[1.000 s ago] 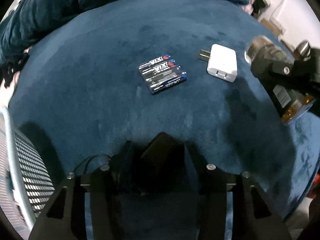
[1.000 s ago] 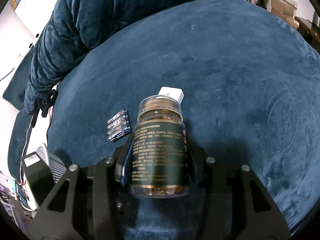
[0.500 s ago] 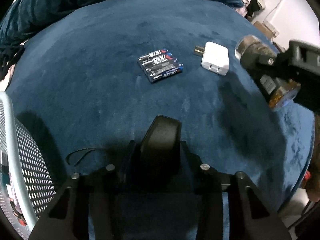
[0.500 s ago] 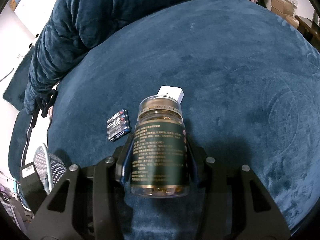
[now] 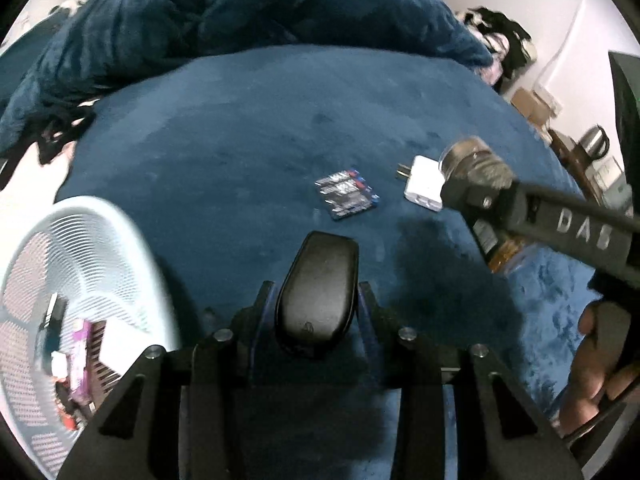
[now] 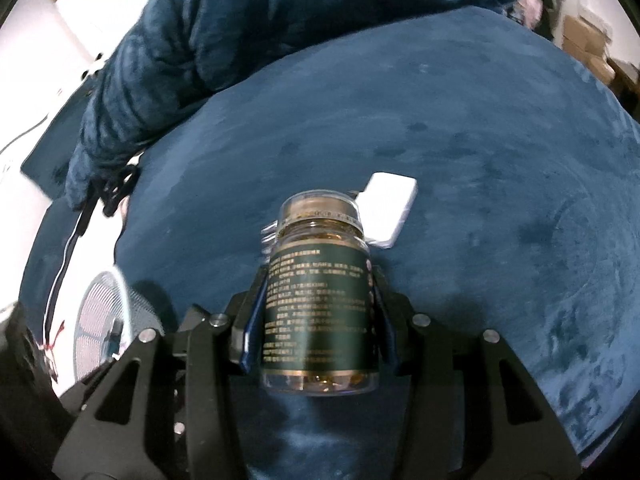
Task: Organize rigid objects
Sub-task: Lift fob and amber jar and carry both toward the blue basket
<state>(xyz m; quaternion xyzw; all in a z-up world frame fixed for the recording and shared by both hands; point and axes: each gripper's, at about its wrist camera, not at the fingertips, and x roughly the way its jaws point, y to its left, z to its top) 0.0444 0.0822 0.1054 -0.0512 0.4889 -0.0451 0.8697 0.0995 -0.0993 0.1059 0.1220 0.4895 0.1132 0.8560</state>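
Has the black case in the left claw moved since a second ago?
Yes. The black case, held in the left claw, has lifted off the blue blanket, and the white basket now shows larger.

Bed (image 6: 460,128) spread with a dark blue plush cover; rumpled blue duvet (image 5: 248,12) heaped at its far end. White wall (image 5: 560,20) beyond, cable running down it. Cardboard boxes (image 5: 534,106) on floor. Lighting dim.
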